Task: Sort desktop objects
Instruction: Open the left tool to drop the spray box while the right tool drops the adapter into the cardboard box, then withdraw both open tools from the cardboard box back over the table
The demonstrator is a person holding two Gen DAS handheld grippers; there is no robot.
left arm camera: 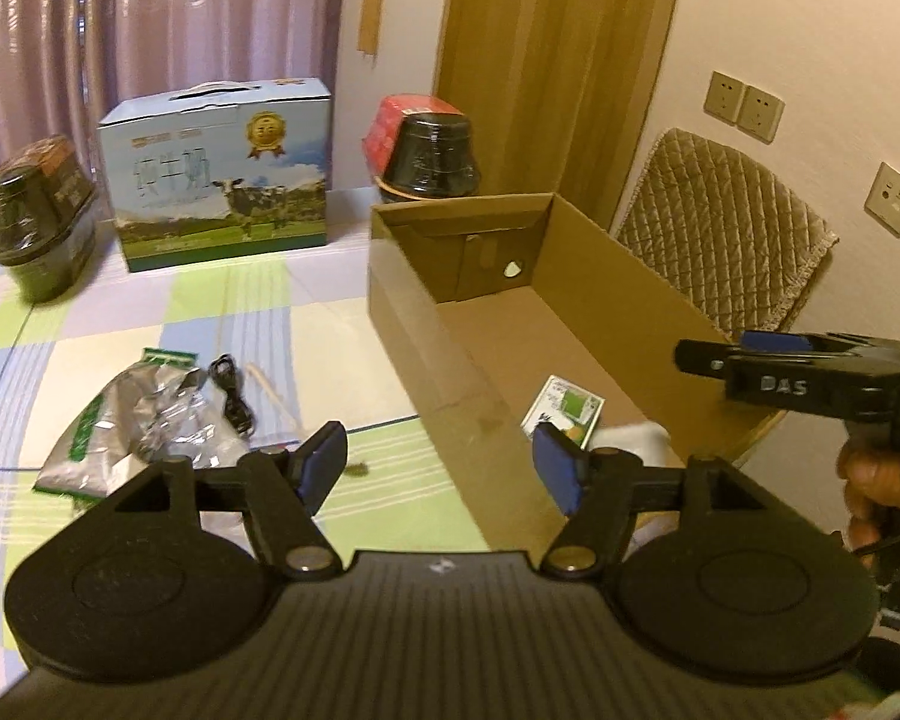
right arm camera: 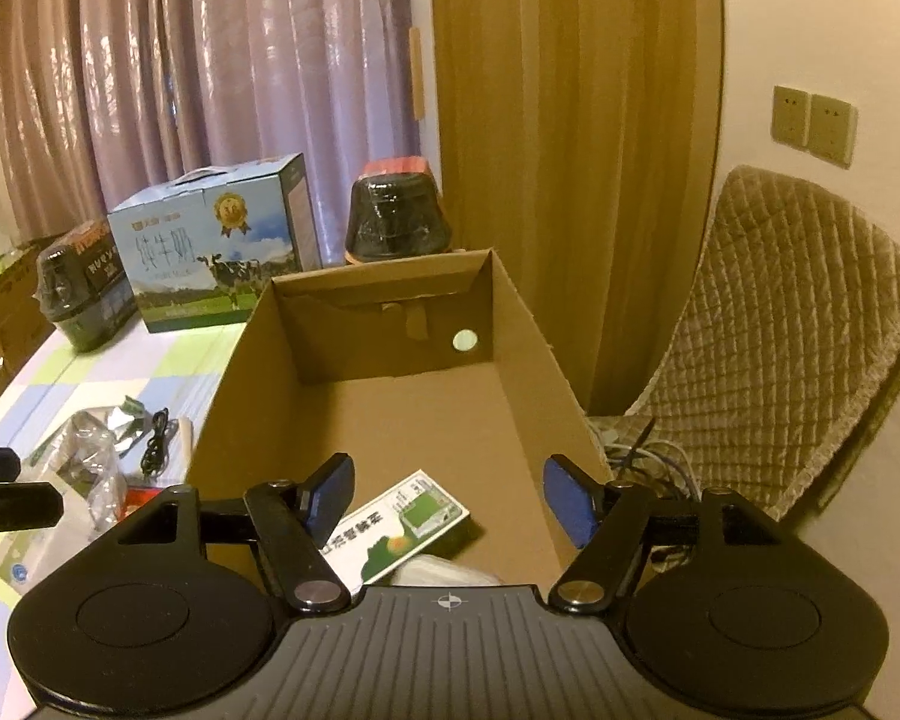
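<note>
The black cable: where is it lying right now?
The black cable lies coiled on the checked tablecloth, left of the cardboard box and right beside the crumpled silver packaging.

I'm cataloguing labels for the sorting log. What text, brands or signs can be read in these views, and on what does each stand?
"纯牛奶": on the front of the blue milk carton with the cow picture.
"DAS": on the side of the right claw, as seen from the left wrist view.
Green-and-white small box lying in the cardboard box: printed characters, too blurred to read.
Silver-green foil bag and dark wrapped tubs: print illegible.
</note>
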